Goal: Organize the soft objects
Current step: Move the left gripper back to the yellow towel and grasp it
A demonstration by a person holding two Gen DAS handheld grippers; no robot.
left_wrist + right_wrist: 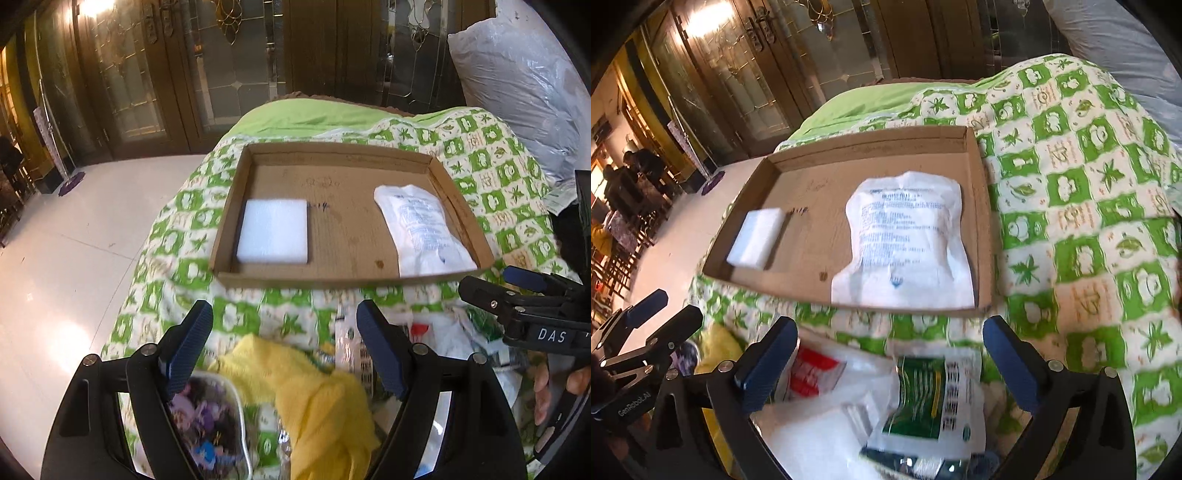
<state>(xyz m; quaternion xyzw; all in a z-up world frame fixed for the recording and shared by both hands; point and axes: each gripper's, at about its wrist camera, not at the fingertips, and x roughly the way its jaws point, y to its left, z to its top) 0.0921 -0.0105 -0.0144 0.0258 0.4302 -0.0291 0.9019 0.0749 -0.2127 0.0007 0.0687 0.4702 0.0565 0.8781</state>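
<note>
A shallow cardboard tray [332, 282] [783, 291] lies on a green-and-white quilt. In it are a white foam block [273, 230] [757, 238] at the left and a white printed soft pack [421, 229] [905, 236] at the right. My left gripper [284, 343] is open and empty above a yellow cloth [314, 398] and a clear pouch with purple contents [210, 417]. My right gripper [890, 358] is open and empty above a green-labelled pack [923, 398] and white plastic bags [820, 369]. The right gripper also shows in the left wrist view [517, 291].
The quilt [1071, 221] covers a mound that drops off to a glossy white floor [55, 277] at the left. A large grey plastic-wrapped pillow [524, 96] lies at the back right. Dark glazed doors [184, 74] stand behind. People stand far left [624, 184].
</note>
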